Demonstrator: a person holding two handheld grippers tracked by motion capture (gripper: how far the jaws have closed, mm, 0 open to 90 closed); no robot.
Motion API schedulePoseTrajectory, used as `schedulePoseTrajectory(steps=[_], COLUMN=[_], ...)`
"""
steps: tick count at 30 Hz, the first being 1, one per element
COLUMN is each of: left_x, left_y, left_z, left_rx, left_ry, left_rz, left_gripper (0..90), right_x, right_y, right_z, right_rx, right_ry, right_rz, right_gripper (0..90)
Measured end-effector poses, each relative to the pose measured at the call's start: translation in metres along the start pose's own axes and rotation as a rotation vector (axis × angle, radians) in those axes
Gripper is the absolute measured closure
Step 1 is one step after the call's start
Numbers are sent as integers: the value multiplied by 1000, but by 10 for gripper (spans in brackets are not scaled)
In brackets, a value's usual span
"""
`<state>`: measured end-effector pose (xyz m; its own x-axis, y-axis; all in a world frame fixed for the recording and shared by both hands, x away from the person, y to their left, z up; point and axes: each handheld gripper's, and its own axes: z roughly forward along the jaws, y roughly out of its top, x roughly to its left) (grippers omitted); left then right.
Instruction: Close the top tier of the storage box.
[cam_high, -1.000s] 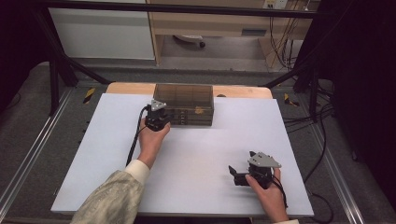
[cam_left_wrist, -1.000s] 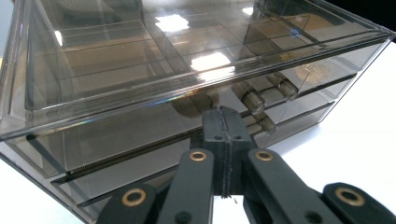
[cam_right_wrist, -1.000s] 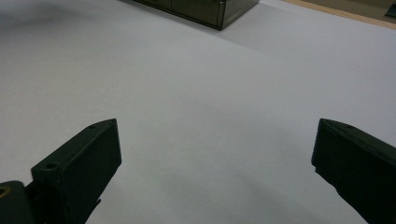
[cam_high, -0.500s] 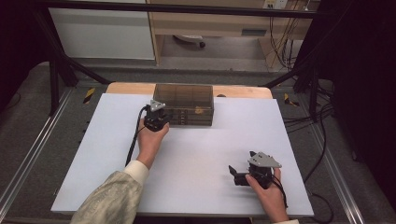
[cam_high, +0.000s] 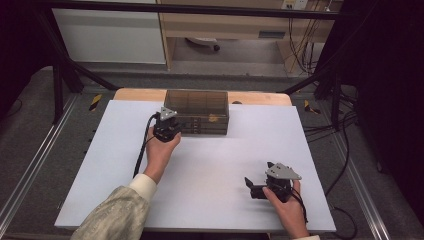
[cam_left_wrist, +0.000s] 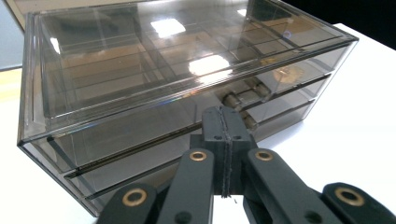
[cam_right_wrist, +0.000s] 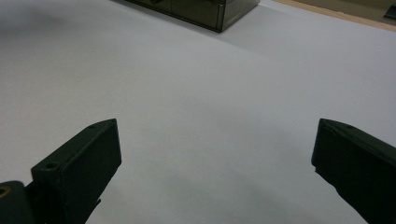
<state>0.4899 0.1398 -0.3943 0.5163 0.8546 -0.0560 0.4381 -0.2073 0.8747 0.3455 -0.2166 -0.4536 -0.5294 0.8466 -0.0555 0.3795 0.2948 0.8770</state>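
The left gripper (cam_left_wrist: 223, 140) is found with its jaws pressed together, tips flat against the front of a smoked, see-through drawer box (cam_left_wrist: 177, 88); whether anything thin, such as a drawer lip, is pinched between them cannot be told. In the high view the same left gripper (cam_high: 167, 127) is seen at the box's (cam_high: 197, 111) front left portion, touching it, at the far side of the white table (cam_high: 210, 170). Just ahead of the closed tips, stacked drawers are visible through the front wall, and all appear pushed in flush; none is observed drawn out. To the upper right beyond the tips, small metal cylinders (cam_left_wrist: 243, 95) and a round gold-coloured piece (cam_left_wrist: 286, 73) are noted inside the drawers. The right gripper (cam_right_wrist: 215, 172) is held wide open above bare table, nothing between its jaws, with a corner of the box well ahead of it; in the high view this right gripper (cam_high: 257, 187) is placed well apart from the box. It is judged that the work stands at its beginning: contact with a drawer front is made, opening remains to be done, and the right gripper is unused.
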Motion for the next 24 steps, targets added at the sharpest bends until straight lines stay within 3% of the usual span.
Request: schedulePoseTrajectory(steps=[2, 9, 12, 13, 14, 16, 17, 20, 24], left_x=[-1, -5, -6, -7, -7, -6, -6, -6, -3], left_y=[1, 5, 7, 7, 8, 10, 11, 15, 17], left_z=[-4, -15, -20, -22, -24, -30, -34, -46, -55], left_rx=[-9, -28, -38, -42, -45, -35, -42, -62, -57], left_ry=[9, -18, -25, -26, -33, -57, -55, -42, -39], left_rz=[27, 26, 33, 33, 19, -39, -45, -27, -35], left_gripper=[900, 900, 845, 750, 750, 579, 579, 455, 380], right_x=[0, -1, -1, 0, 0, -1, -1, -2, -1], right_y=[0, 0, 0, 1, 1, 1, 1, 1, 1], right_z=[0, -1, -1, -1, -1, -1, -1, -2, -3], right_rx=[-3, -4, -6, -6, -6, -7, -7, -8, -10], right_ry=[-1, -2, -4, -2, -2, -2, -2, -5, -6], right_rz=[0, 0, 2, -2, -2, -3, -3, -1, -1], right_gripper=[21, 21, 20, 20, 20, 20, 20, 21, 20])
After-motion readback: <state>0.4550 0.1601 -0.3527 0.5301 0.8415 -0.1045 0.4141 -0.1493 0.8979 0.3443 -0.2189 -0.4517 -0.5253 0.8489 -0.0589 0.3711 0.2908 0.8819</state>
